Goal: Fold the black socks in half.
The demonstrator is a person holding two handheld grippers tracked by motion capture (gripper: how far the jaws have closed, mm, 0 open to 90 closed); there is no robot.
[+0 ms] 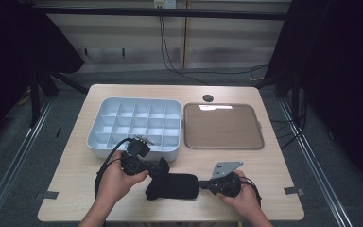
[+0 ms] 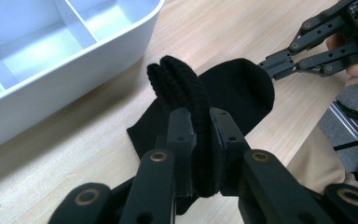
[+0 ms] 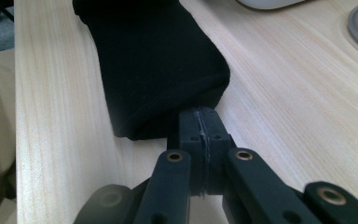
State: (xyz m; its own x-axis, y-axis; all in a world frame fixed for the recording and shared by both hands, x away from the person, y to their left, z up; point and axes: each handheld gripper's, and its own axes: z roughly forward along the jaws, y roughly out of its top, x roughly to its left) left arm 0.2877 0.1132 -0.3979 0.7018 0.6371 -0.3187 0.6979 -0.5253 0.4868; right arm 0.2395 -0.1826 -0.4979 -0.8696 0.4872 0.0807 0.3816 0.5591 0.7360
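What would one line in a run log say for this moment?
left gripper: shut on sock cuff, lifted | right gripper: shut on sock's other end | sock: on table, in front of white divided tray

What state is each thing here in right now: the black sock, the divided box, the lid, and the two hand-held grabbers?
Black sock: lying on the table, pinched at both ends.
Left gripper: fingers shut on the sock's ribbed cuff.
Right gripper: fingers shut on the sock's other end.
White divided box: open, compartments empty.
Lid: off, flat beside the box.
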